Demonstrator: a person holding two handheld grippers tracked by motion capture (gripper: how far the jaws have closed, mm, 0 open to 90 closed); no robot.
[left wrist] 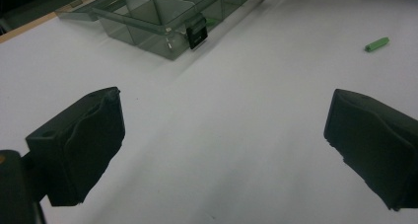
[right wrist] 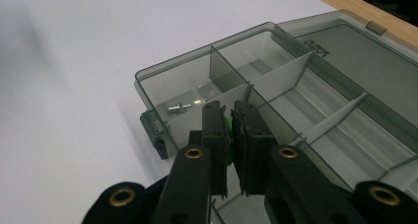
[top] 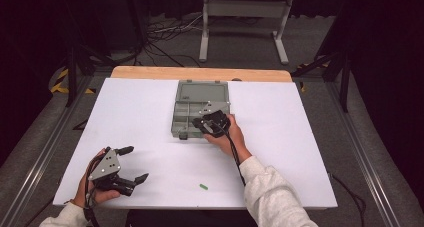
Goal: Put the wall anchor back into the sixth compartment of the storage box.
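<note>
A grey see-through compartment box (top: 186,116) lies open at the table's middle back, its lid (top: 202,92) folded away from me. My right gripper (top: 198,123) hangs over the box's near compartments (right wrist: 276,81), shut on a small green piece (right wrist: 228,135) that shows as a sliver between the pads. A small metal screw (right wrist: 178,107) lies in the corner compartment. Another green piece (top: 203,186) lies loose on the white table near the front edge. My left gripper (top: 136,163) rests at the front left, jaws wide open with nothing between them (left wrist: 222,140).
The white sheet (top: 280,152) covers the table, with a wooden strip (top: 200,73) along the far edge. The box's black latch (left wrist: 196,32) faces the front. A metal stand (top: 245,17) and cables lie on the floor beyond the table.
</note>
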